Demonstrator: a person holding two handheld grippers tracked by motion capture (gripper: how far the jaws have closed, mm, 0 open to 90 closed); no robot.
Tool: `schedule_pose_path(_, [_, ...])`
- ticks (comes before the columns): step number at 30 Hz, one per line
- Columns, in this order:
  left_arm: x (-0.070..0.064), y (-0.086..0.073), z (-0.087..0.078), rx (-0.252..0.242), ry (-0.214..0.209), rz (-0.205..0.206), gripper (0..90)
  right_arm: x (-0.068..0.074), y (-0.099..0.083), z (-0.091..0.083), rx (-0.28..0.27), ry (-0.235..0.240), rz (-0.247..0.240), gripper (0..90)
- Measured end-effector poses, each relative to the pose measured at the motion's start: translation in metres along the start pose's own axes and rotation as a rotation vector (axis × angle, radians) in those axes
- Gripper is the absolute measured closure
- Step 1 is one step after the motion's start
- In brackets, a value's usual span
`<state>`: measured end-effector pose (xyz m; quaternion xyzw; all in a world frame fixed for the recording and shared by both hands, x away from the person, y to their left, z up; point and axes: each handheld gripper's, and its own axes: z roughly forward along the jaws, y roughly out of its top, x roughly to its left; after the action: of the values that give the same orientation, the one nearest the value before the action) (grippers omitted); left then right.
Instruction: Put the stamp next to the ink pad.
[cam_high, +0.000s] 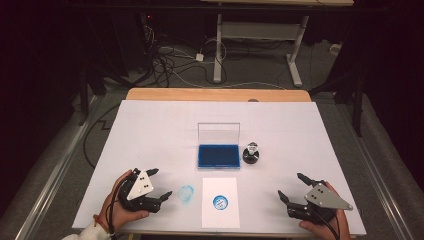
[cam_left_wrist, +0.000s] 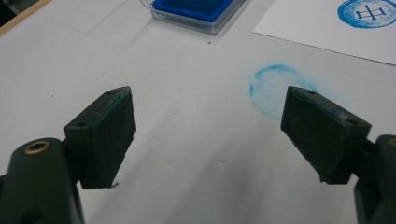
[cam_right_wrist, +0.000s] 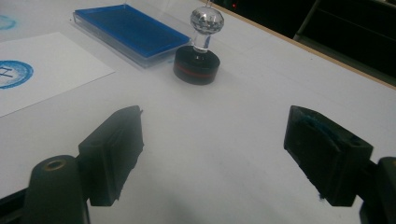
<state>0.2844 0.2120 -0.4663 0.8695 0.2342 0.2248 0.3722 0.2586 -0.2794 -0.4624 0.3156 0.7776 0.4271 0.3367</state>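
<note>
From the high view, the white table carries an open blue ink pad at its middle, clear lid standing up at the back, presumably so the pad is free for dipping. Just to its right stands the stamp, upright on its dark base, apart from the pad. Nearer the person lies a sheet of paper with a round blue print on it, and a fainter blue smudge marks the bare table just left of the sheet. The left gripper and the right gripper rest at the near corners, well apart from everything, both spread wide and holding nothing (a parked pose, I judge).

In the left gripper view, the jaws stand far apart over bare table, nothing between them; the smudge lies just beyond the right-hand jaw, the pad's corner and the printed sheet farther off.

In the right gripper view, the jaws gape equally wide and empty. The stamp, with its faceted clear knob, stands ahead, touching nothing, beside the pad; the knob is probably its grasping point.
</note>
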Motion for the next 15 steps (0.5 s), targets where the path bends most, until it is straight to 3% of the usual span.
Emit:
schedule_pose_path(6, [0.0001, 0.0010, 0.0019, 0.008, 0.001, 0.002, 17.6, -0.0024, 0.0025, -0.0043, -0.022, -0.014, 0.017, 20.1])
schedule_pose_path(15, [0.0001, 0.0010, 0.0016, 0.006, 0.001, 0.001, 17.6, -0.0006, 0.0026, -0.0039, -0.019, -0.006, 0.002, 20.1])
